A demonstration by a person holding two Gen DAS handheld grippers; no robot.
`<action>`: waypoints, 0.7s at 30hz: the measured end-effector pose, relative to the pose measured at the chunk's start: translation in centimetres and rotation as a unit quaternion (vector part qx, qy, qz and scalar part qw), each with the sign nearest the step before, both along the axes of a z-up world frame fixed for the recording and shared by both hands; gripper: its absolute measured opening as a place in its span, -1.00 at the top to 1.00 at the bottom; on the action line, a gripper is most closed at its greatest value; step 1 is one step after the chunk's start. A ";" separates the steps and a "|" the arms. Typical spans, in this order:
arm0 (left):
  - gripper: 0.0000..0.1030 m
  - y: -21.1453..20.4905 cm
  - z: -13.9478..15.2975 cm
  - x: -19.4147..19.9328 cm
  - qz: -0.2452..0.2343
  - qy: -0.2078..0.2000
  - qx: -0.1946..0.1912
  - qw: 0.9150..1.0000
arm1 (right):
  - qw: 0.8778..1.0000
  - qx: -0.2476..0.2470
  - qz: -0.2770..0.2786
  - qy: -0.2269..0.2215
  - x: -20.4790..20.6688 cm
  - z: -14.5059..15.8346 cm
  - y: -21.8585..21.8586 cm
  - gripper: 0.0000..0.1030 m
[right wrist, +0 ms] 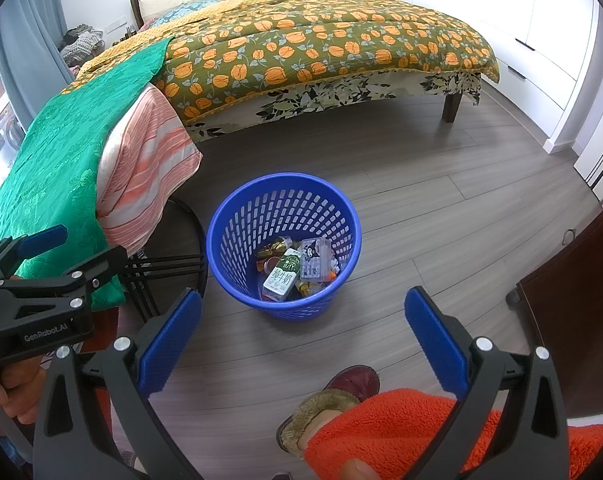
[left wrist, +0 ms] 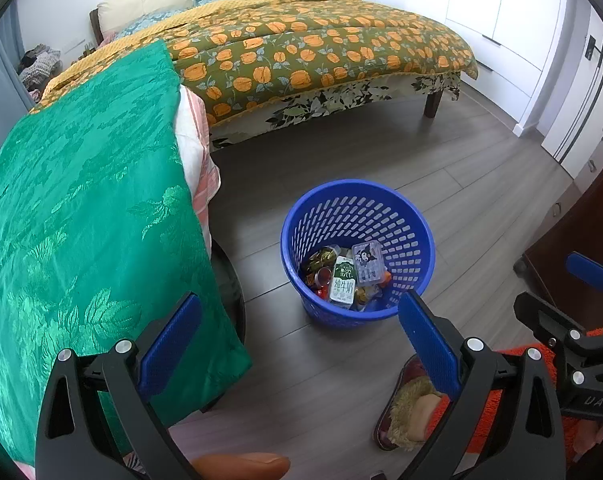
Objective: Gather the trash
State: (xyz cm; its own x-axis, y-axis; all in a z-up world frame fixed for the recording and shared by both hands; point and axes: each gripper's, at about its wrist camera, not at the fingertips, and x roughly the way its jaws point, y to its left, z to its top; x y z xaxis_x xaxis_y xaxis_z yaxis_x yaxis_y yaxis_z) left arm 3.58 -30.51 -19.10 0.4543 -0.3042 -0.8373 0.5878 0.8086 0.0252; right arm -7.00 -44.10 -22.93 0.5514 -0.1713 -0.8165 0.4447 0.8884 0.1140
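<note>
I see a blue perforated waste basket (left wrist: 357,248) standing upright on the grey wood floor (left wrist: 441,160), near the foot of a bed (left wrist: 301,48) with an orange-flower quilt. Inside the basket lies the trash: a green-and-white milk carton (left wrist: 343,282) on its side in the middle, a clear plastic box (left wrist: 367,262) with a cartoon print touching it on the right, a gold crinkled wrapper (left wrist: 319,258) to the left, and small red and orange bits underneath that I cannot identify. From the right wrist view the same carton (right wrist: 282,276) and box (right wrist: 316,261) sit low against the basket's (right wrist: 283,240) near wall.

My left gripper (left wrist: 299,340) has its blue pads spread wide with nothing between them. My right gripper (right wrist: 303,336) is likewise spread apart and holds nothing. Both hang above the floor just short of the basket.

A green cloth (left wrist: 81,200) drapes over a round table to the left. A dark red slipper (right wrist: 333,396) with a fuzzy cuff shows below, beside an orange fleece sleeve (right wrist: 401,432).
</note>
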 end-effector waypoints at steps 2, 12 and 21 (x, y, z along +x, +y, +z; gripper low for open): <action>-0.89 0.0 0.0 0.0 0.000 0.000 0.000 1.000 | 1.000 0.000 0.000 0.000 -0.1 0.0 0.0 -0.91; -0.89 0.1 0.0 0.1 -0.001 0.000 0.000 1.000 | 1.000 0.000 0.000 0.000 0.0 0.0 0.1 -0.91; -0.89 0.2 0.0 0.1 -0.001 0.000 0.000 1.000 | 1.000 0.000 0.000 0.001 0.0 0.0 0.1 -0.91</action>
State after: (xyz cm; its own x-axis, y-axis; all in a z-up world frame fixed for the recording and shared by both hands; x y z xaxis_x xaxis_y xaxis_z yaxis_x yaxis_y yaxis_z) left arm 3.71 -30.34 -19.15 0.4531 -0.3050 -0.8377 0.5892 0.8076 0.0247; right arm -7.05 -43.99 -22.92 0.5506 -0.1716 -0.8169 0.4443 0.8887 0.1128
